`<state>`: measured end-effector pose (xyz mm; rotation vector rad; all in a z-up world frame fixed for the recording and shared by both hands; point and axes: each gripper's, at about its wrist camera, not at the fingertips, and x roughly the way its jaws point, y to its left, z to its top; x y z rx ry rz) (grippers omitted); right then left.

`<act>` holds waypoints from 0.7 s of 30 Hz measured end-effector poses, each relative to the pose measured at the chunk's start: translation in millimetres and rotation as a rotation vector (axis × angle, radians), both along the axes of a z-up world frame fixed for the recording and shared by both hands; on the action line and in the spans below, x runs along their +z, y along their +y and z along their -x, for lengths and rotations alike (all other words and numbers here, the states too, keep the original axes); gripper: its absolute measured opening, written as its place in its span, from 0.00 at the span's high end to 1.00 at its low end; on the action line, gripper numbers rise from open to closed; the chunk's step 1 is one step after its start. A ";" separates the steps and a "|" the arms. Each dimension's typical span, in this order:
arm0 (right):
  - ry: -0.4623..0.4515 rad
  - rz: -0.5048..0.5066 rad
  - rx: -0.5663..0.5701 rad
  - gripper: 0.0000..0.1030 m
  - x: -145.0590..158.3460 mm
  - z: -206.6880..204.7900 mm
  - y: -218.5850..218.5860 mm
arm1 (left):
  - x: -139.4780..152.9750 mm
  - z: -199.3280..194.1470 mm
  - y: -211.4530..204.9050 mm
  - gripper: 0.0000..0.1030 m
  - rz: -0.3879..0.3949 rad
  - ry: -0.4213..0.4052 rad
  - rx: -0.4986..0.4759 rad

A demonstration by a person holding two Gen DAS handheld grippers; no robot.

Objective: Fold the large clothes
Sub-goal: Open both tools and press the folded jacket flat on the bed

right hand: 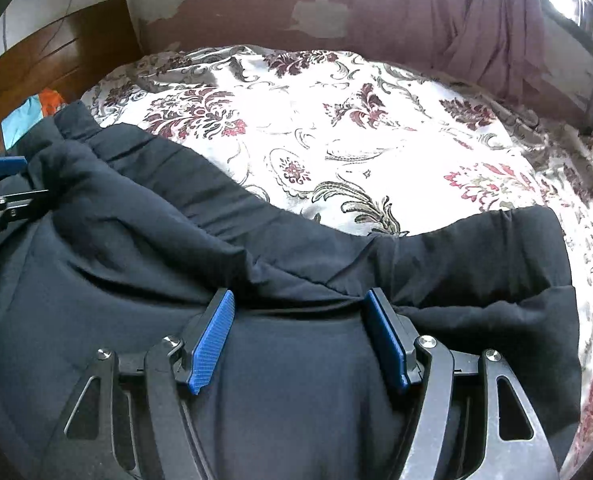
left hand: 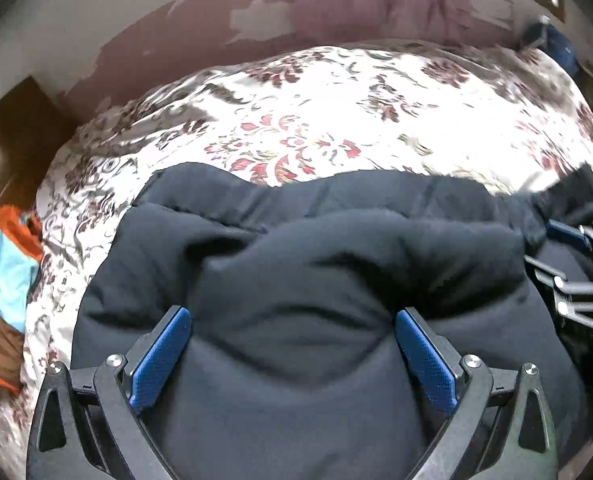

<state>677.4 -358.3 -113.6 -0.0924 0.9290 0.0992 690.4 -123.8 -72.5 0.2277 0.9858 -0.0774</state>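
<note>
A large dark navy garment [left hand: 296, 248] lies bunched in thick folds on the near side of the bed; in the right wrist view it [right hand: 136, 240] stretches from the left edge to the right. My left gripper [left hand: 292, 314] hangs just over its middle, its blue pads [left hand: 164, 356] wide apart and the cloth bulging up between them without being pinched. My right gripper [right hand: 299, 296] stands open over a fold at the garment's right part, its pads [right hand: 212, 336] clear of the cloth. Each gripper shows at the edge of the other's view: the right gripper [left hand: 552, 248], the left gripper [right hand: 20, 182].
The bed has a white cover with a red and grey flower pattern [right hand: 336, 128], bare beyond the garment. A wooden headboard [right hand: 56, 52] and orange and light blue clothes [left hand: 4, 264] are at the left. A purple curtain [right hand: 476, 12] hangs on the far wall.
</note>
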 end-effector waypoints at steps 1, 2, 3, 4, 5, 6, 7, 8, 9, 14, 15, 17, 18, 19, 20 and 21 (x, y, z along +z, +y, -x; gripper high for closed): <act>0.007 -0.015 0.001 0.39 -1.7 -3.2 -1.6 | -2.3 -6.0 2.0 0.00 0.001 0.002 0.016; 0.013 -0.030 0.001 0.39 -3.4 -6.1 -3.2 | -4.3 -9.6 3.2 0.00 0.003 0.003 0.026; 0.016 -0.046 0.000 0.38 -5.1 -8.4 -5.0 | -6.6 -13.1 4.6 0.00 0.009 0.008 0.037; 0.018 -0.055 0.000 0.38 -7.5 -10.2 -6.0 | -9.4 -17.2 6.0 0.00 0.019 0.015 0.049; 0.018 -0.067 0.000 0.37 -9.9 -10.9 -7.2 | -12.5 -20.4 7.7 0.00 0.032 0.022 0.059; 0.019 -0.076 -0.002 0.37 -12.2 -11.9 -8.3 | -15.1 -22.3 8.9 0.00 0.043 0.026 0.065; 0.013 -0.084 -0.003 0.37 -13.9 -11.7 -9.4 | -18.9 -24.4 9.4 0.00 0.055 0.031 0.068; 0.007 -0.089 -0.005 0.37 -15.5 -11.4 -10.0 | -20.6 -24.8 9.8 0.00 0.060 0.033 0.069; -0.001 -0.095 -0.007 0.37 -16.7 -9.8 -10.1 | -22.8 -25.2 9.8 0.00 0.064 0.034 0.070; -0.022 -0.104 -0.010 0.36 -19.1 -9.4 -10.3 | -28.6 -23.8 12.7 0.00 0.110 0.019 0.067; -0.026 -0.102 -0.010 0.36 -19.3 -9.0 -9.9 | -29.3 -23.0 13.4 0.00 0.117 0.016 0.065; -0.029 -0.101 -0.010 0.36 -19.7 -10.2 -9.7 | -29.9 -22.4 14.5 0.00 0.126 0.012 0.064; -0.033 -0.100 -0.010 0.36 -20.0 -10.2 -9.1 | -30.2 -22.8 14.6 0.00 0.129 0.012 0.064; -0.035 -0.100 -0.010 0.36 -19.5 -8.9 -9.8 | -30.7 -23.0 14.6 0.00 0.130 0.012 0.064; -0.037 -0.099 -0.011 0.36 -19.4 -8.4 -9.7 | -30.8 -22.9 14.6 0.00 0.130 0.011 0.064; -0.041 -0.098 -0.011 0.36 -19.2 -8.1 -9.7 | -30.8 -22.8 14.6 0.00 0.129 0.011 0.064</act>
